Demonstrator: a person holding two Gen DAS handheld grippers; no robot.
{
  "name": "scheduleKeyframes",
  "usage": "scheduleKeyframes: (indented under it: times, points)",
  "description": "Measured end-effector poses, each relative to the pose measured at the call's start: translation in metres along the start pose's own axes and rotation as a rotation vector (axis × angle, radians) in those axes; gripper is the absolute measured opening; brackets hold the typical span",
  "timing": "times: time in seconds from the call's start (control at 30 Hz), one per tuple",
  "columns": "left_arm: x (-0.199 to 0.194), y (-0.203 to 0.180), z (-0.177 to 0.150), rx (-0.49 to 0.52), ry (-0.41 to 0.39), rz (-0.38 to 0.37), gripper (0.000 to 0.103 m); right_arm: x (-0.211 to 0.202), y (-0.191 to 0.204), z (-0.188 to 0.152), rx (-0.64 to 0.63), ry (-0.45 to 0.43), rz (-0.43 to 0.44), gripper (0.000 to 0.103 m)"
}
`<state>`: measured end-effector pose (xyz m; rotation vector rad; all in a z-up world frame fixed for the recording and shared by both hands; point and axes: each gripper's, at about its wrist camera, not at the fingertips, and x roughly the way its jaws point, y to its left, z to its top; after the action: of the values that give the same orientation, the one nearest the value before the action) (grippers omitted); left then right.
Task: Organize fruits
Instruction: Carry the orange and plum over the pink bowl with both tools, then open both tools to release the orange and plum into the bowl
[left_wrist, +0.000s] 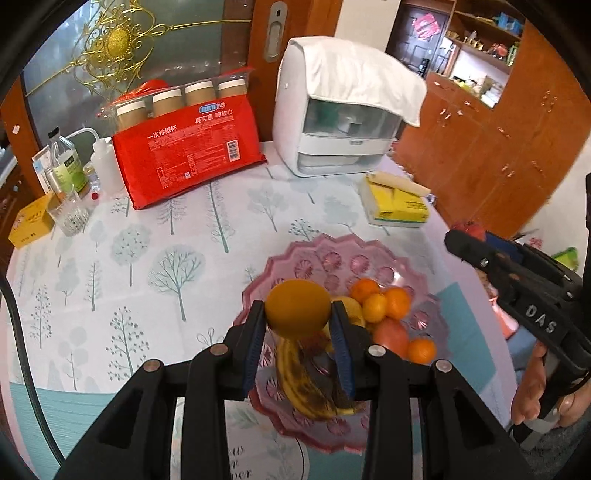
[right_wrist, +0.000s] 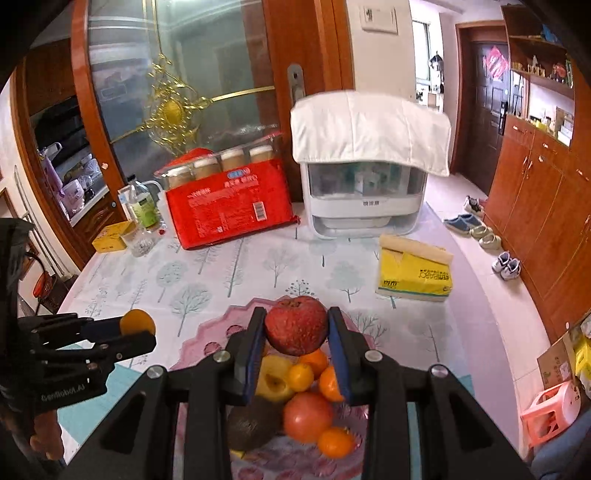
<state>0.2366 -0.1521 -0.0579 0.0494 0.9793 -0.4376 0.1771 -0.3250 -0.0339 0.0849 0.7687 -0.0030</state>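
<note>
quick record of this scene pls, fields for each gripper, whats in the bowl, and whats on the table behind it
left gripper: jaws shut on an orange fruit, held above the bowl
right gripper: jaws shut on a red apple, held above the bowl
pink glass bowl: small oranges, a banana, a red-orange fruit, a yellow fruit, a dark avocado-like fruit
table behind bowl: red paper cup pack, white covered appliance, yellow tissue pack
</note>
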Motion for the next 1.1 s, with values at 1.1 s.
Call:
scheduleKeyframes:
  times: [1.1]
  points:
    - [0.092,0.008,-0.016,-0.062,0.172,0.073,0.071,0.108,0.005,-0.028,0.032,0.242,0.07,0.043]
